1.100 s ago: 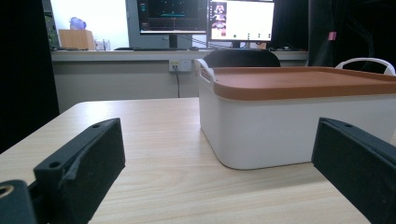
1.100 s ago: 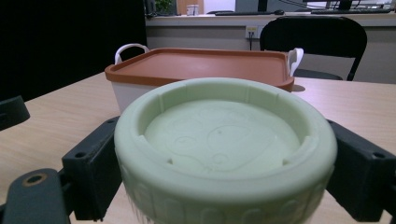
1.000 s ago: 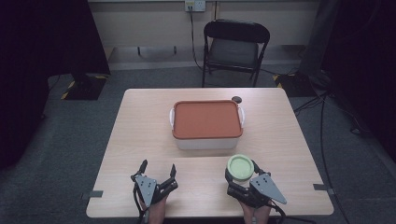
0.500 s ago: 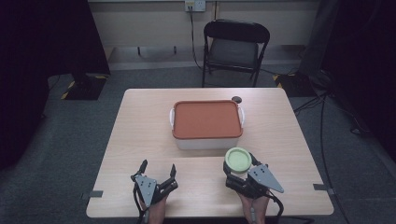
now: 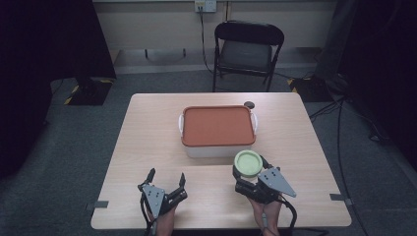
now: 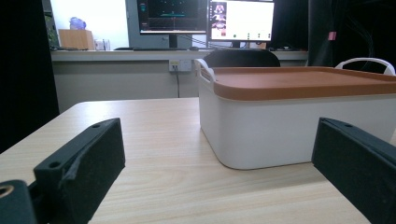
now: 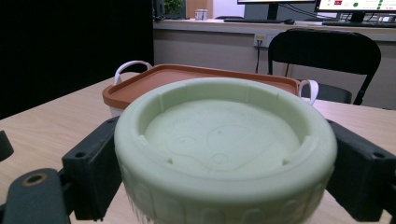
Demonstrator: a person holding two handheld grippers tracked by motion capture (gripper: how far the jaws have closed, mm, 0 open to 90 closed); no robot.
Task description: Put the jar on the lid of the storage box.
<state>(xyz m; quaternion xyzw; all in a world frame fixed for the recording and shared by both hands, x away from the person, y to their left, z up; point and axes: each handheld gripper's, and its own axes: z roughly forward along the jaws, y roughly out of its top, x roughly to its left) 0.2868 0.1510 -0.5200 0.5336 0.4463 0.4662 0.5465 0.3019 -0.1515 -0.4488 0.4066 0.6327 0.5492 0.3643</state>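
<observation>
High view: right hand-held gripper (image 5: 247, 173) grips the green jar lid (image 5: 247, 163), lifted just in front of the white box w/ orange lid (image 5: 218, 126). Left hand-held gripper (image 5: 166, 178) is wide open, holding nothing, low on the desk (image 5: 147, 128). Box lies straight ahead, right hand nearer. Since a sec ago, lid moved left & closer to box.

No text, label, brand or number can be read anywhere. The monitors (image 6: 208, 16) at the top of the left gripper view glow with content too small to make out, and the pale green lid (image 7: 224, 135) carries only faint embossed shapes.
</observation>
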